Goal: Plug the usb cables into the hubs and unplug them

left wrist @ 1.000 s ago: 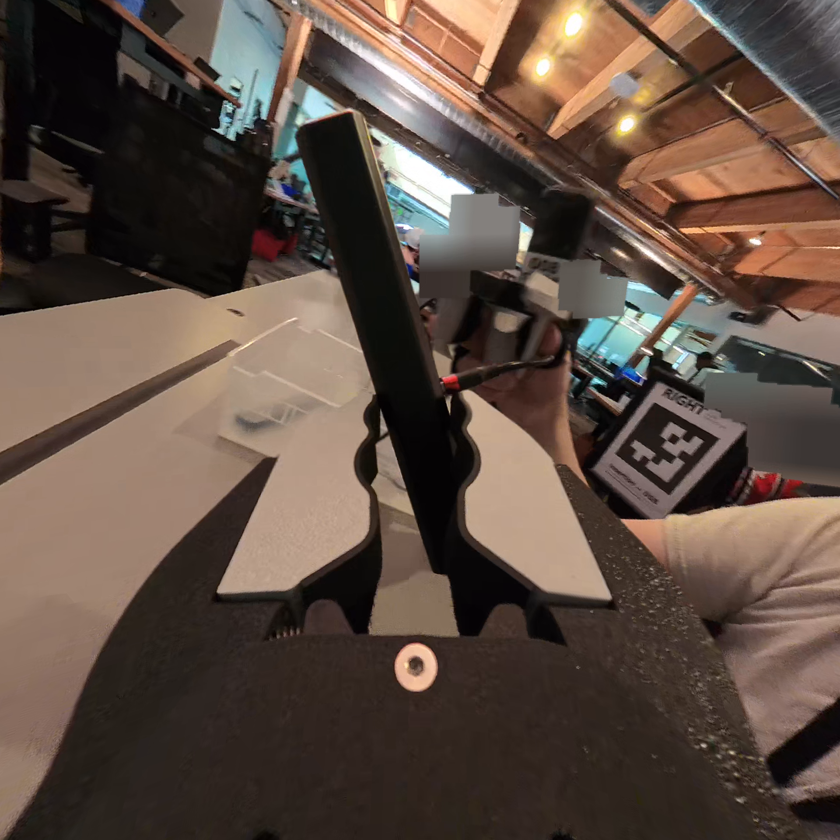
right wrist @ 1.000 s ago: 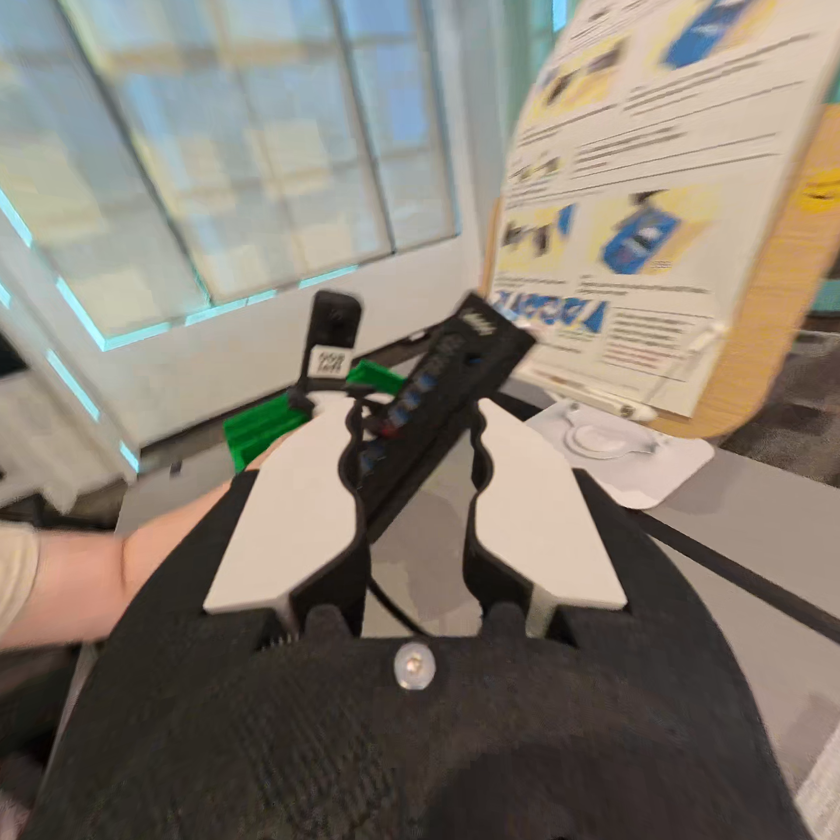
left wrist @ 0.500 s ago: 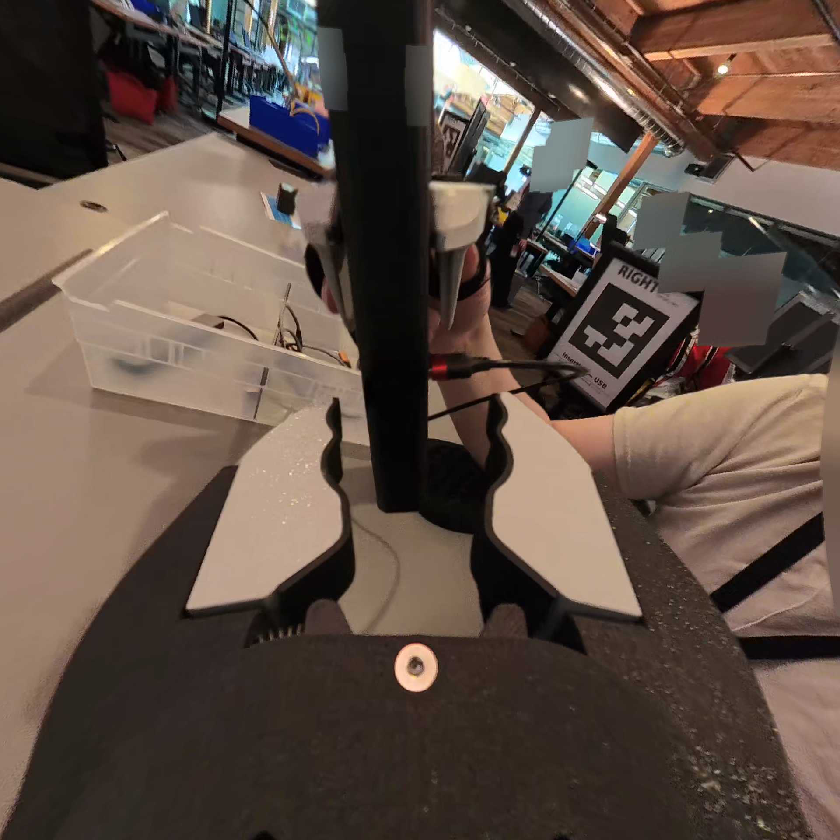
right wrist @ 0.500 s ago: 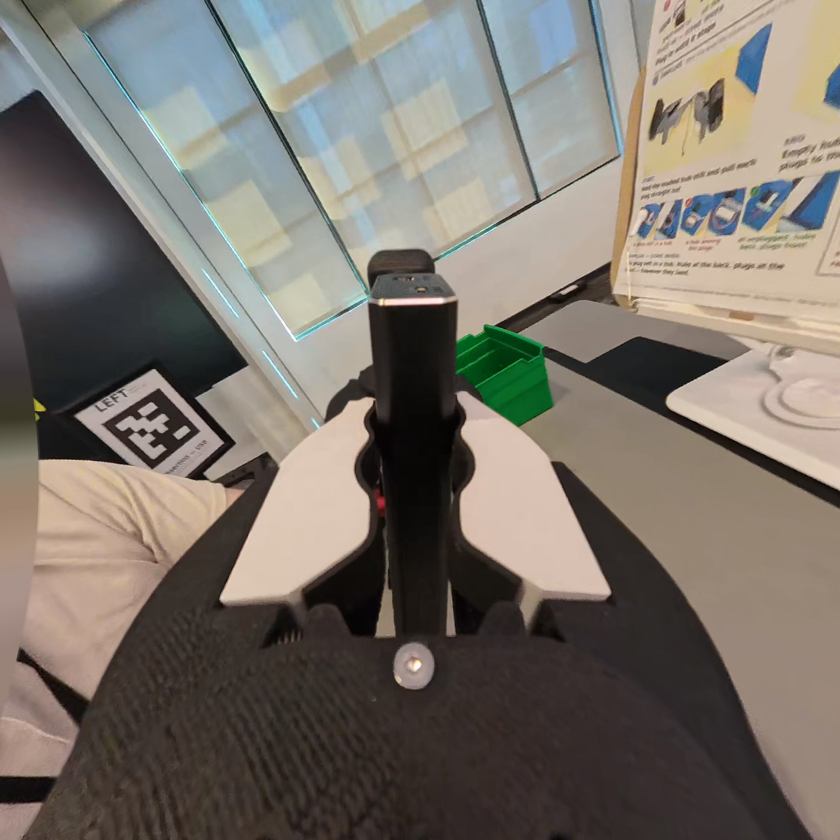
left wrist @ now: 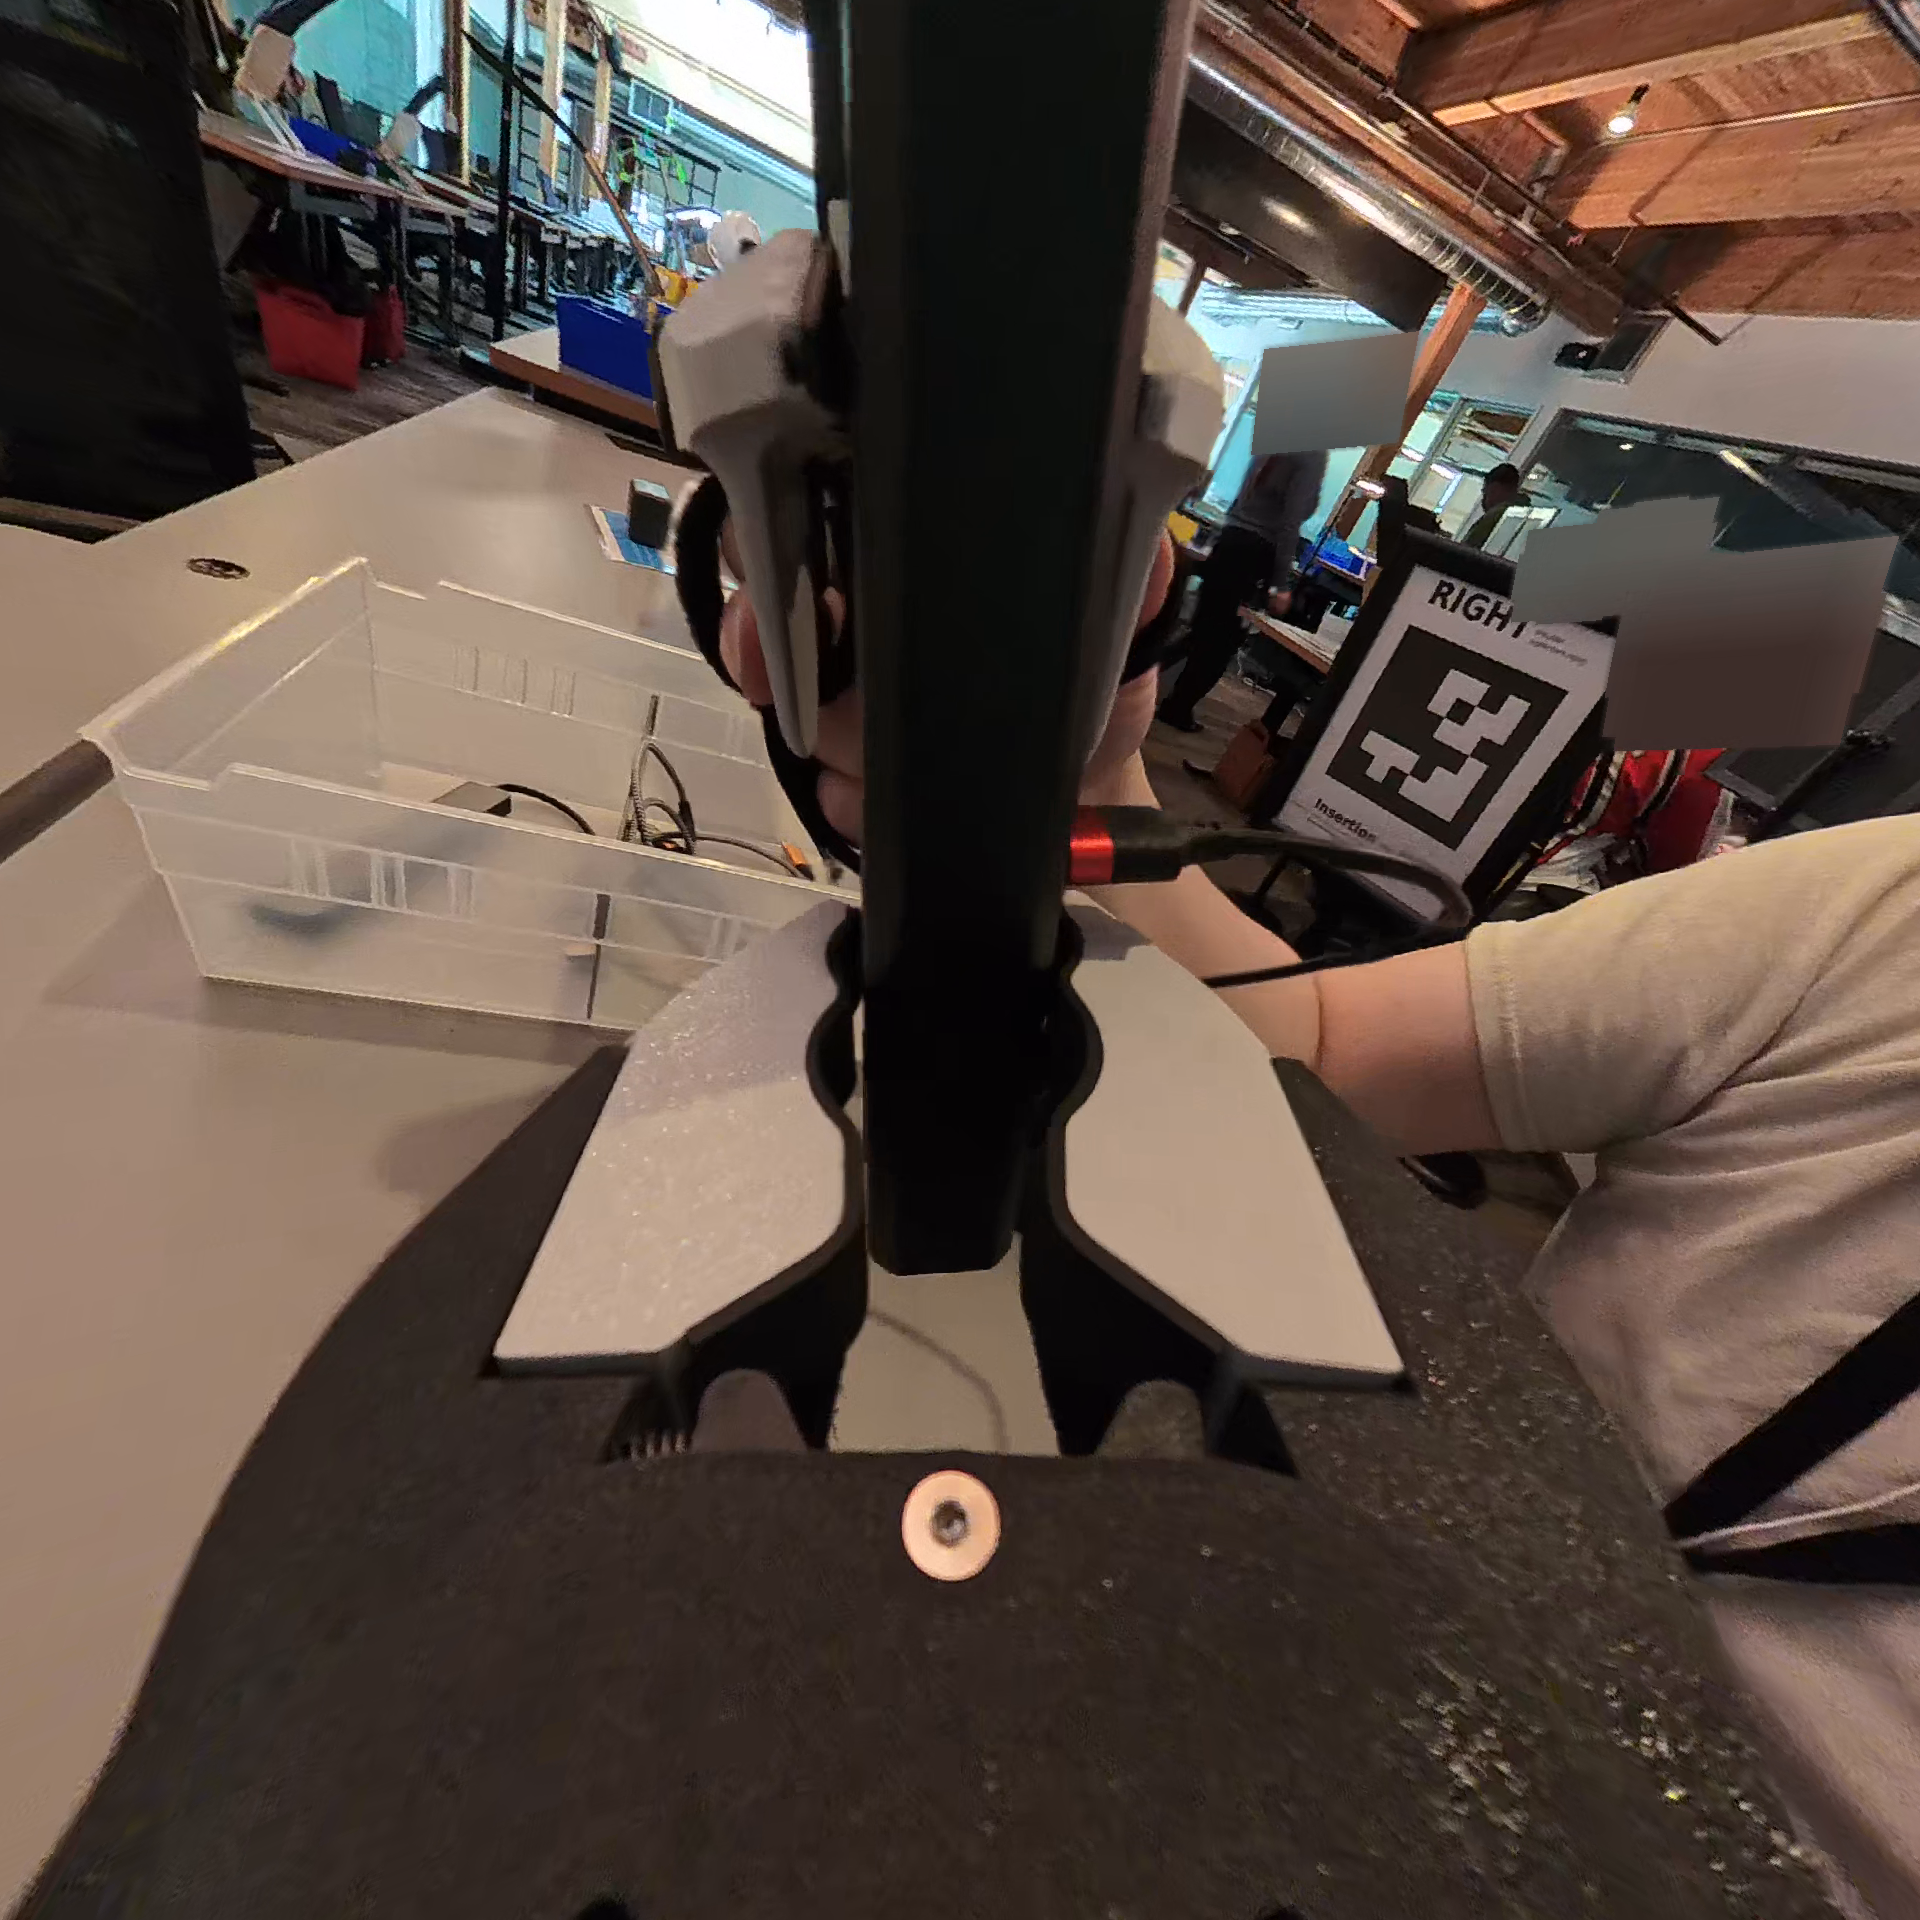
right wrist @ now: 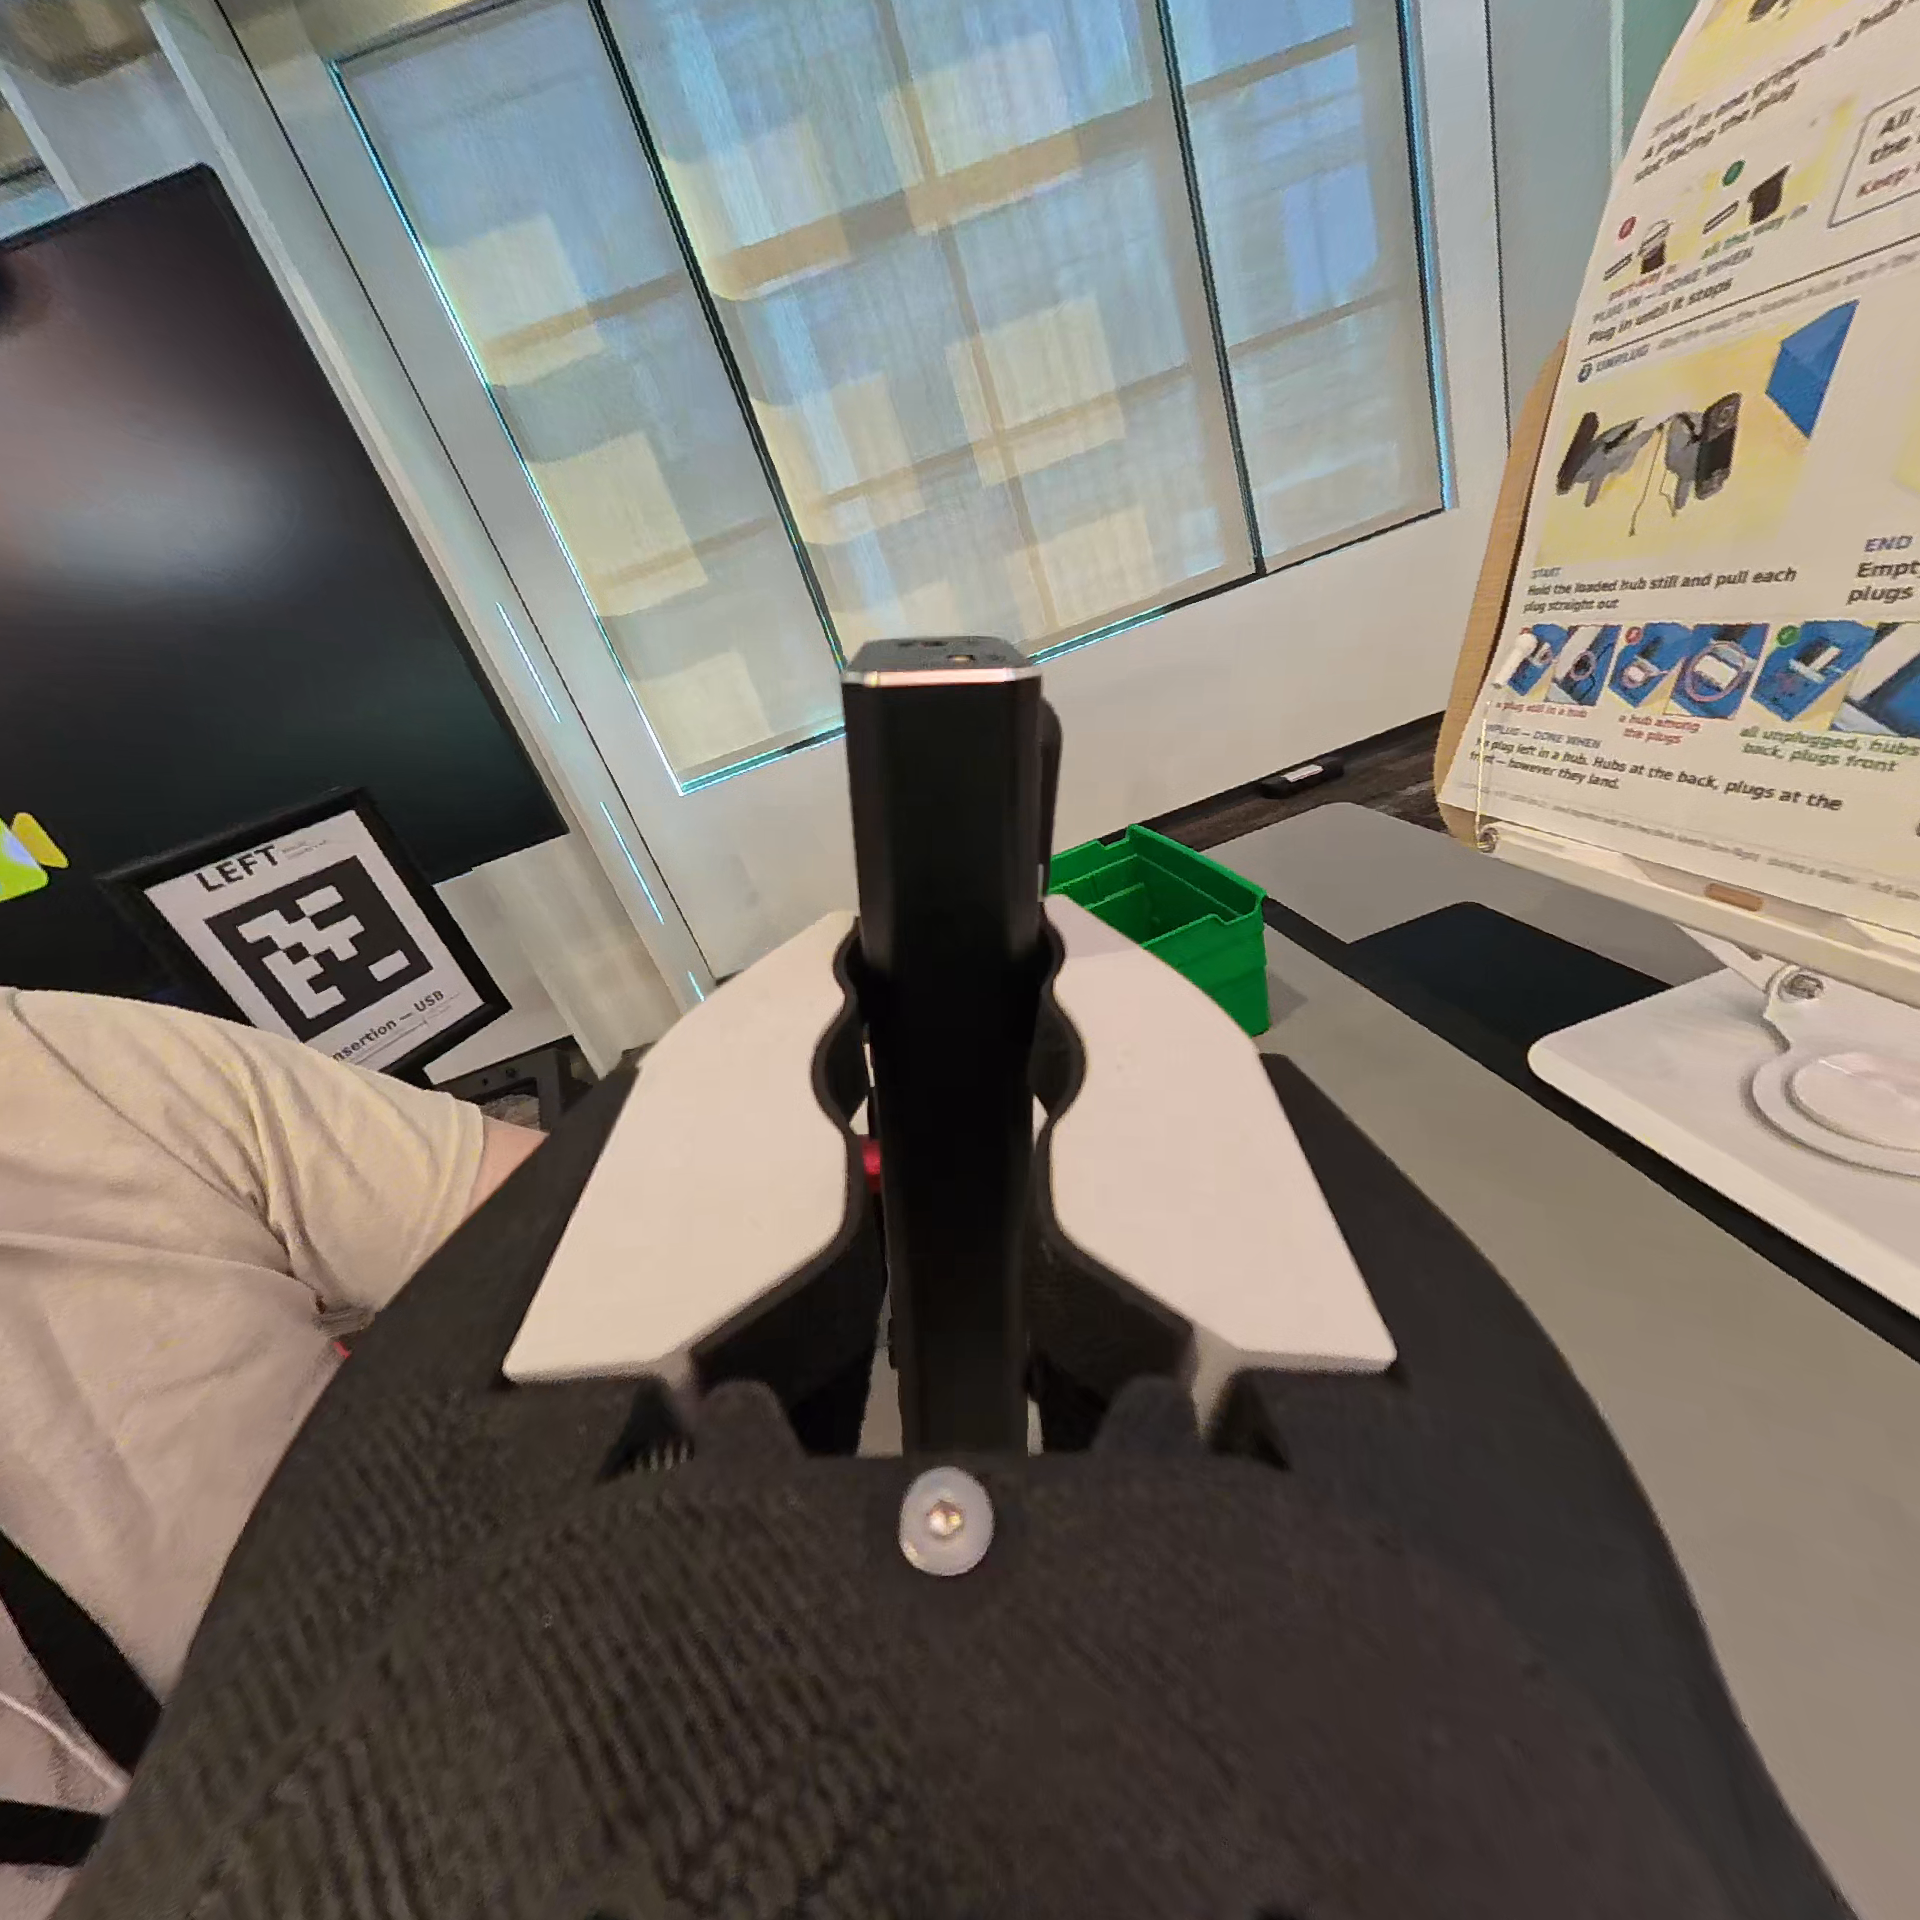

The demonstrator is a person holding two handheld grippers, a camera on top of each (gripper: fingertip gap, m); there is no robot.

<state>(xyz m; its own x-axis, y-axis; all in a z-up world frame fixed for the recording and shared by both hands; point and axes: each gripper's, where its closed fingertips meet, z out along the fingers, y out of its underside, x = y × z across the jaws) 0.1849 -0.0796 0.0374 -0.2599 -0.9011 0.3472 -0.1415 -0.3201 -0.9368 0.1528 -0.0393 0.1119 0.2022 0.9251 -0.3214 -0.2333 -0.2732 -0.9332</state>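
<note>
Two grippers clamp one long black hub between them, held upright in the air over the grey table: the left gripper is closed on its lower end, and the right gripper is closed on the same bar higher up, seen beyond in the left wrist view with its pale fingers flanking the hub. A red-collared USB plug sits in the hub's side between the two grips, its dark cable looping off toward the person's arm. Judging by its look, the hub is a stiff, smooth-sided bar, light but apt to slip or twist if pinched near a tip, so squeezing across its flat faces well in from the ends seems safest. That plug looks small and rigid; it should be taken by its collar and body, not the limp cable, and pulled straight along the port. More cables lie in the clear bin on the table.
</note>
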